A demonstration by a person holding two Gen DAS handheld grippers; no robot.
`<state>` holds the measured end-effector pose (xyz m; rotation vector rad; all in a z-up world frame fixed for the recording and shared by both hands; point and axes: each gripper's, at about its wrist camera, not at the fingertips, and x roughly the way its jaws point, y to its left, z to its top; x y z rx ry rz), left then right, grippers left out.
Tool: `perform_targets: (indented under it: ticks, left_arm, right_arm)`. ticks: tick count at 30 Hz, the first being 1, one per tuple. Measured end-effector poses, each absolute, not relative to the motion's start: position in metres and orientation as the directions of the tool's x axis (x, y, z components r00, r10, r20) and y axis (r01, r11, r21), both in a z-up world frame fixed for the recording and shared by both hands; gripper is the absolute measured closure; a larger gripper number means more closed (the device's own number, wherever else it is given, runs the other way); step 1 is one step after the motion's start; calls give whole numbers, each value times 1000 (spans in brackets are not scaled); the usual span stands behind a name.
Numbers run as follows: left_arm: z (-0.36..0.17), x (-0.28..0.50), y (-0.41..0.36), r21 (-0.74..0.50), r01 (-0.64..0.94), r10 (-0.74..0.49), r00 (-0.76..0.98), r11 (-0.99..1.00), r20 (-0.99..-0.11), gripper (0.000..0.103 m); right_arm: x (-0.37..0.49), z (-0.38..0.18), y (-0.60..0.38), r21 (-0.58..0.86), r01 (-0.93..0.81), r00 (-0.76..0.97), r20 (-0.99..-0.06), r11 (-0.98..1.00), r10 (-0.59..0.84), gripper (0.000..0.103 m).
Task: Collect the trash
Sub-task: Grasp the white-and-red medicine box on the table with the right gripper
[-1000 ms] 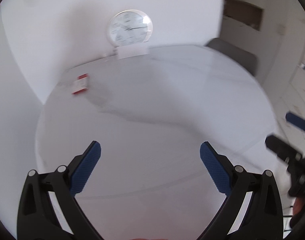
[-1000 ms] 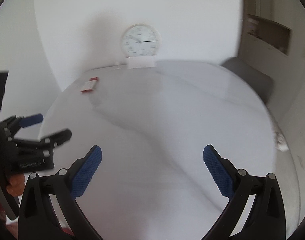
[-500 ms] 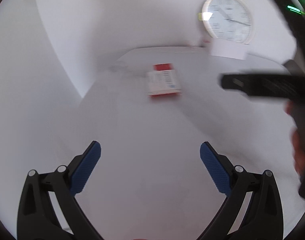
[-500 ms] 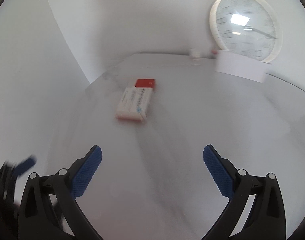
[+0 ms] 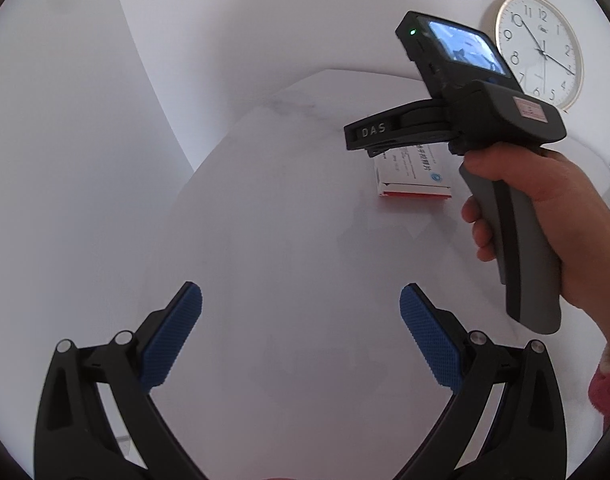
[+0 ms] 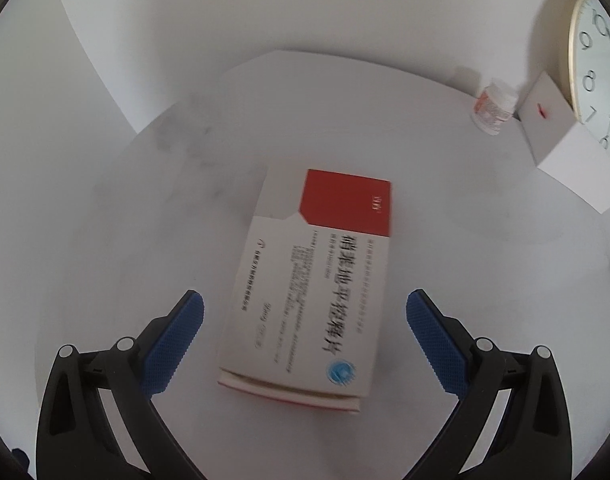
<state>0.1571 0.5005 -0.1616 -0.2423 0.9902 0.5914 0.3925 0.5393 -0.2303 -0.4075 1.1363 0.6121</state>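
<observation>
Right wrist view, flat rectangular cardboard box, between spread right tongs

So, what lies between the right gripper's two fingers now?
In the right wrist view, the medicine box lies flat on the white table, between the open right gripper fingers, neither touching it.

I see one box, white with a red end, lying flat on the table, well apart from the clock.
</observation>
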Motion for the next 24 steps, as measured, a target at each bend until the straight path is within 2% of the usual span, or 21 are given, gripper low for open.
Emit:
perform_targets:
  ticks: [6,7,8,14,19,24]
  left_arm:
    - [-170,161,505,59,-582,349,400,811,-848,8]
    - [-170,161,505,53,-584,345,401,810,-848,8]
    - [-170,157,504,50,-586,344,403,809,-848,8]
    - [-163,153,503,68,-590,370,408,805,-835,8]
    - [-139,137,484,89,-575,387,422,813,-820,8]
    - [-110,120,425,91,-503,349,447,859,-824,8]
  right_arm:
    - [395,-247,552,-39,-633,284,-941,773,184,3]
    - [395,-248,551,-35,-630,276,-944,775,182,5]
    - [395,-250,551,-32,-630,271,-945,776,181,16]
    - [384,-246,544,-36,-650,282,-939,759,197,18]
    - [355,-210,491,34,-636,285,-918,771,276,18]
    - [286,-148,360,65,-613,337,-880,787,336,18]
